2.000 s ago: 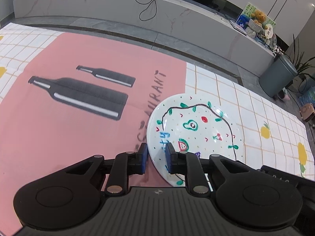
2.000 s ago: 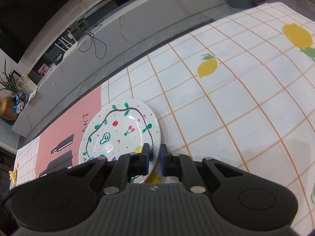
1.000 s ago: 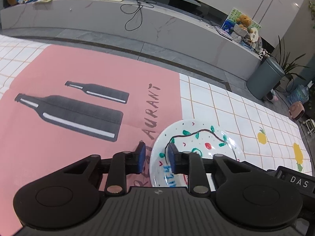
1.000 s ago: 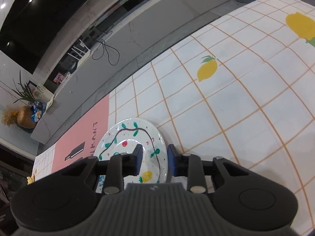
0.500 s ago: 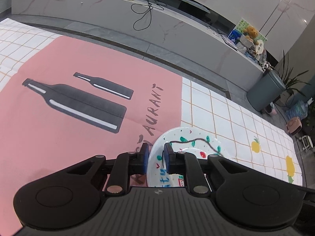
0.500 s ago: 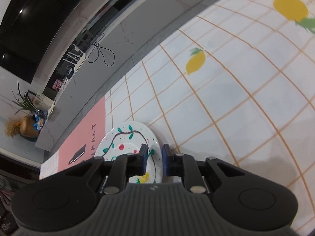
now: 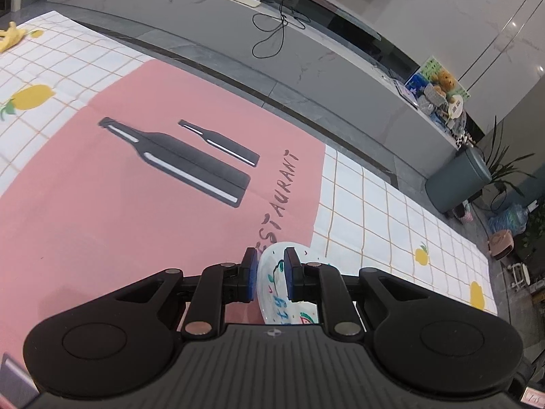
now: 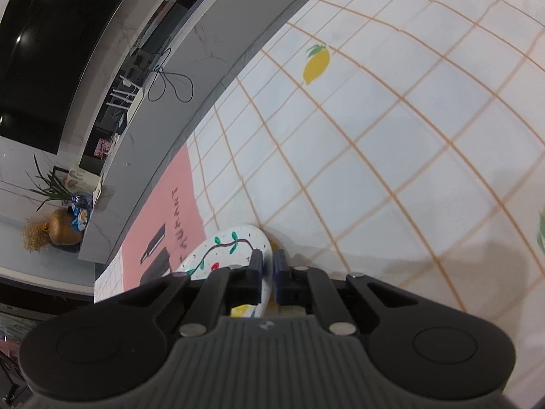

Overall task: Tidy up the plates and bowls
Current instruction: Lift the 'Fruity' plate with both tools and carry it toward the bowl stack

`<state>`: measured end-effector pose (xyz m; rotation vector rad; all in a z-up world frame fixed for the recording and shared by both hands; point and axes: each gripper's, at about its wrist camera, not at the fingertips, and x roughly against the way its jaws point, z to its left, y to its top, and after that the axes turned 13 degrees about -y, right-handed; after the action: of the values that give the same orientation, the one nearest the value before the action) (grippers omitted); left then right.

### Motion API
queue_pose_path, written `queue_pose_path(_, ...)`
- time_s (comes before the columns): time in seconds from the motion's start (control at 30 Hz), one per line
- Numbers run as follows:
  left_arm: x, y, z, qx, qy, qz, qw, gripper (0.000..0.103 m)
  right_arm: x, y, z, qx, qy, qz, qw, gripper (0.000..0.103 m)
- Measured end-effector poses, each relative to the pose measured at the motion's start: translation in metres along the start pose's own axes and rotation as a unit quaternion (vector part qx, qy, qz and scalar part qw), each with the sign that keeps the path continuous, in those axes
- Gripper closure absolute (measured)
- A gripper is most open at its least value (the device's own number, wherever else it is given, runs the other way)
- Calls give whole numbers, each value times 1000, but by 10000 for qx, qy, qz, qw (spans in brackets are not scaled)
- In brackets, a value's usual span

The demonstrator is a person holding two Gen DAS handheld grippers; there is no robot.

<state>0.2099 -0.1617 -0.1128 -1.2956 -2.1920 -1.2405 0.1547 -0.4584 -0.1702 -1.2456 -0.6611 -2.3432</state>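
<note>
1. Two grippers are sharing one painted plate (image 7: 272,286): the left gripper (image 7: 269,274) is pinching its near-left rim, jaws almost together with the rim between the pads.
2. On the opposite edge, the right gripper (image 8: 269,274) is clamping the rim, its jaws having just been closing until only the rim's thickness is parting them.
3. Between the two, the plate (image 8: 224,248) is tilting just above the mat (image 7: 102,204), over the border of the pink panel and the checked part.
4. Doing this well probably means keeping both hands level and moving together, since a thin glazed rim could slip.
5. Nothing is standing nearby; the grey bin (image 7: 456,184) and TV bench (image 7: 306,44) are well apart, far across the floor.
</note>
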Motion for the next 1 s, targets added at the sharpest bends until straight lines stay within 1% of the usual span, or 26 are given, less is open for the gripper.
queue_pose_path(0.27, 39, -16, 1, 194, -176, -176, 9995, 85, 32, -34, -11, 33, 98, -29, 9999, 99)
queue_pose_path(0.6, 91, -50, -4, 94, -375, -374, 9986, 85, 73, -84, -40, 34, 300, -99, 9995, 98)
queue_pose_path(0.83, 113, -77, 1, 78, -483, -329, 9983, 85, 94, -104, -56, 95, 397, -116, 9991, 98)
queue_pose_path(1.0, 126, -89, 8, 162, -605, -293, 9976, 85, 106, -115, -63, 192, 429, -195, 9987, 98)
